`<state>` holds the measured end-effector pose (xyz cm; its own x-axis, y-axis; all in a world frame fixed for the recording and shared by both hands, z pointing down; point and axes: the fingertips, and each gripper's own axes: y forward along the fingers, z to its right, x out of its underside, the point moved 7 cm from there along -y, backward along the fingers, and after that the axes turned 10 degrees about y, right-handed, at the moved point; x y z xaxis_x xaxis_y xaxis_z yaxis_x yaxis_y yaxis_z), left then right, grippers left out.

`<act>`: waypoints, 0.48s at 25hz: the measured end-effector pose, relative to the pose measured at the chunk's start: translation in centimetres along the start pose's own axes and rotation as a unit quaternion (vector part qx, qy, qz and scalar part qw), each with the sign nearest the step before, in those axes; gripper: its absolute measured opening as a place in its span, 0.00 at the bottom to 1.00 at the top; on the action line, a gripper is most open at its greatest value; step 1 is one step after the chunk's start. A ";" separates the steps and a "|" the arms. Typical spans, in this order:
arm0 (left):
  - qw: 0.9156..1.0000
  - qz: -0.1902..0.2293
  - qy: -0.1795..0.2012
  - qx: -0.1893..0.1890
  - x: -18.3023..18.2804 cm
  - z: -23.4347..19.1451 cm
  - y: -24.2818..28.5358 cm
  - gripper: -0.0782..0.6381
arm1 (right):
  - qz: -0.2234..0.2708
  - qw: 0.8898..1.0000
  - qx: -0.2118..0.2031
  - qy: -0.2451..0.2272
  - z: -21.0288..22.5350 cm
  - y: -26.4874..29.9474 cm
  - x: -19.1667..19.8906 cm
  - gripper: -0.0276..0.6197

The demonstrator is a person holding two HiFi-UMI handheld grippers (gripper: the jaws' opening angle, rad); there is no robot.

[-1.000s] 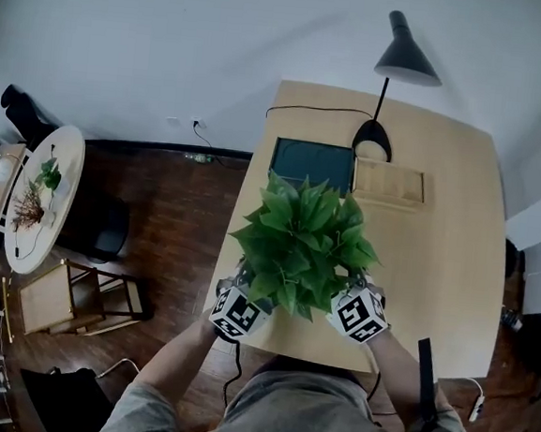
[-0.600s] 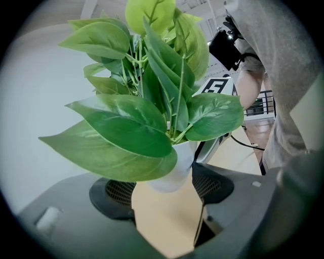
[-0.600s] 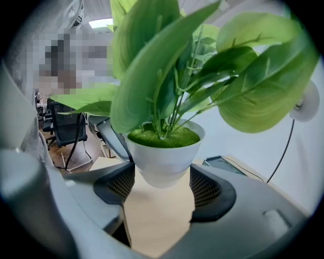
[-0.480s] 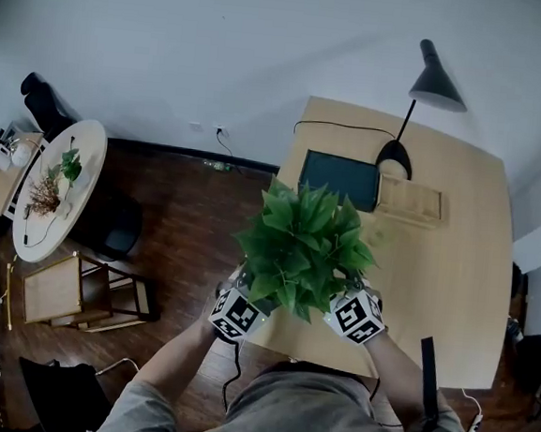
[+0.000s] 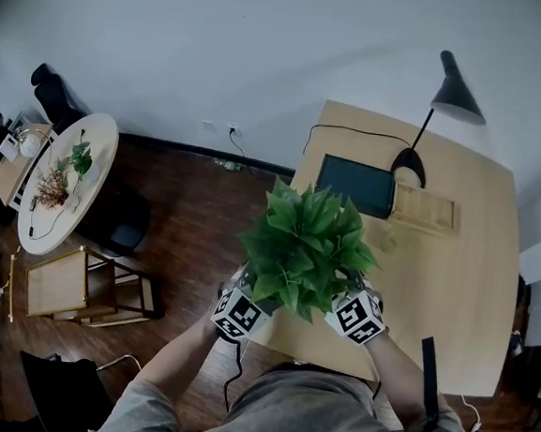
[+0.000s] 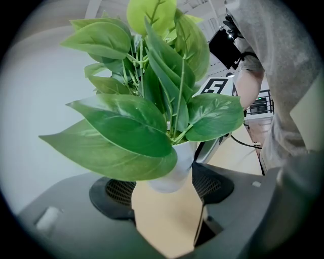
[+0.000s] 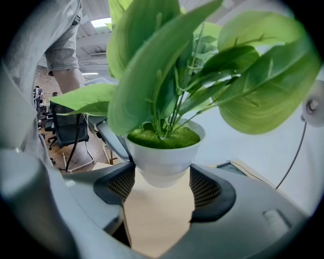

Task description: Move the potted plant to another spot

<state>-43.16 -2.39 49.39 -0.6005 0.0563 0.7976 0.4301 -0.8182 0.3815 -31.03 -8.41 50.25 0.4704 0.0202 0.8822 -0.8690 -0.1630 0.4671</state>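
The left gripper (image 6: 167, 186) and right gripper (image 7: 163, 185) are each closed low on the smooth white tapered pot (image 7: 164, 154) of the green leafy plant (image 5: 303, 251), judged slippery and top-heavy.

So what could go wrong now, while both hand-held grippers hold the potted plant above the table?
1. The left hand-held gripper and the right hand-held gripper clamp only the tapered lower part of the potted plant's pot, so it may slip down or tilt.
2. In the head view the leaves hide the pot, which hangs near the table's edge. It could be set down half off.
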 end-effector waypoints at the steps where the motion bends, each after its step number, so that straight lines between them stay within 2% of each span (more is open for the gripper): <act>1: 1.000 0.000 0.000 0.001 0.1 -0.1 0.0 0.59 | 0.000 1.000 0.001 0.000 0.0 0.1 0.0 0.57; 6: 1.000 0.009 0.005 0.011 -0.3 -0.2 0.8 0.59 | -0.002 1.000 0.014 0.004 0.4 -0.5 0.2 0.57; 12: 0.998 0.034 0.021 0.039 -2.1 0.7 3.3 0.59 | -0.006 0.998 0.053 0.017 1.6 -3.2 1.5 0.57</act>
<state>-39.97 -4.83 49.32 -0.5951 -0.0243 0.8033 0.5216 -0.7721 0.3631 -27.27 -9.46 49.99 0.4736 0.0555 0.8790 -0.8413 -0.2667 0.4701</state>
